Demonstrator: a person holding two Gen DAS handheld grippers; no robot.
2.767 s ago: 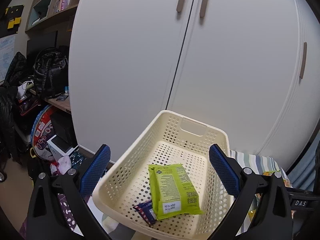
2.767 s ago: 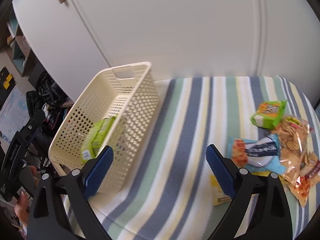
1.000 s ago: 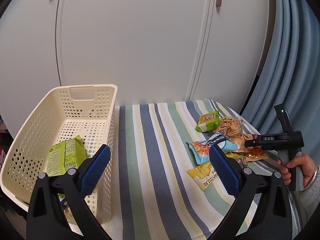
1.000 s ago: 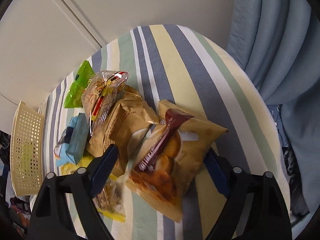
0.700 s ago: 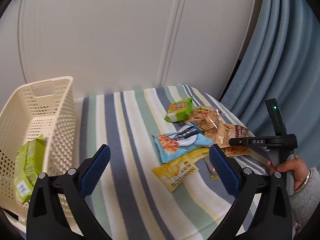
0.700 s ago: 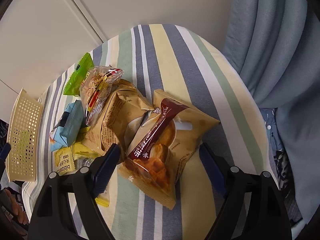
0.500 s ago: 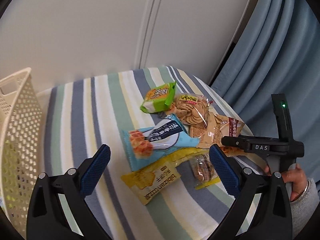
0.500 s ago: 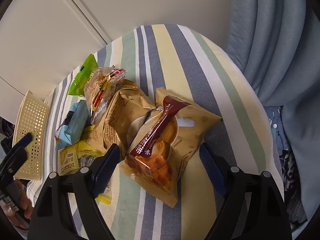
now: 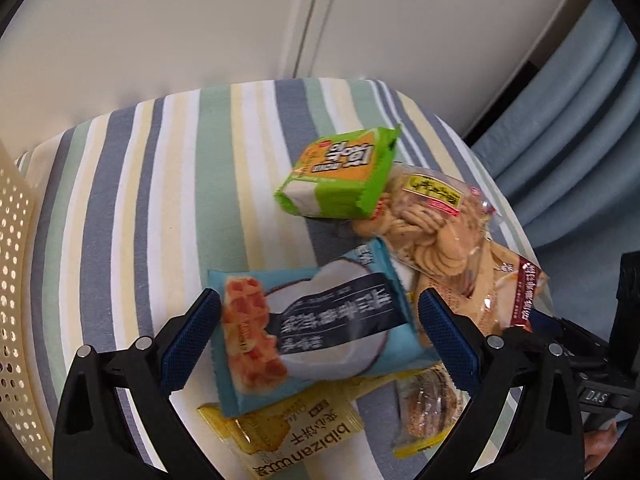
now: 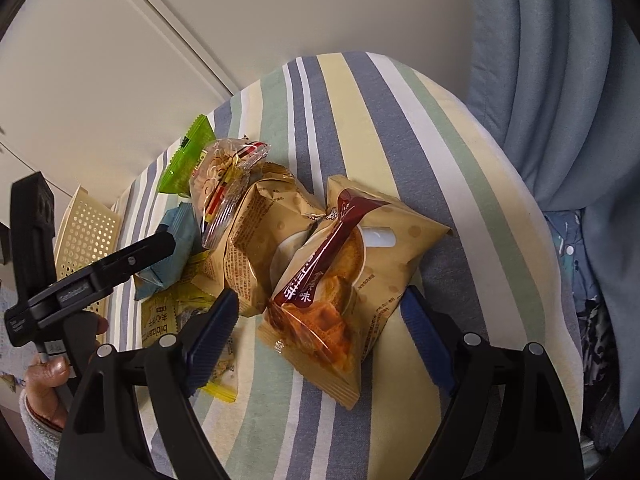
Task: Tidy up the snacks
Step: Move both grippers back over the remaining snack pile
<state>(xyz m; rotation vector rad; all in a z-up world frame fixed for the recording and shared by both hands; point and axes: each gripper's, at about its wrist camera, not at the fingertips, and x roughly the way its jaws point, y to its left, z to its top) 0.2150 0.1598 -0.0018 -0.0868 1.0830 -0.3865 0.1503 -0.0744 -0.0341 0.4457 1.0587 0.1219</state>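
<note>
A pile of snack packets lies on the striped cloth [image 9: 168,184]. My left gripper [image 9: 320,336] is open, its blue pads straddling a light blue waffle packet [image 9: 320,332]. Beyond that lie a green packet [image 9: 340,176], a clear bag of round crackers [image 9: 432,224] and, nearest, a yellow packet [image 9: 296,440]. My right gripper [image 10: 320,336] is open around the near end of a tan pastry bag with a maroon band [image 10: 348,280]. A second tan bag [image 10: 256,240] lies to its left. The cream basket [image 10: 86,236] stands far left.
White cupboard doors [image 9: 240,20] rise behind the table. A blue curtain [image 10: 560,60] hangs at the right, close to the table's rounded edge. The basket's wall [image 9: 12,280] lines the left side. A person's hand [image 10: 52,372] holds the left gripper's handle.
My left gripper swung right from the basket and came down over the light blue packet. The right gripper shifted only slightly around the tan pastry bag.
</note>
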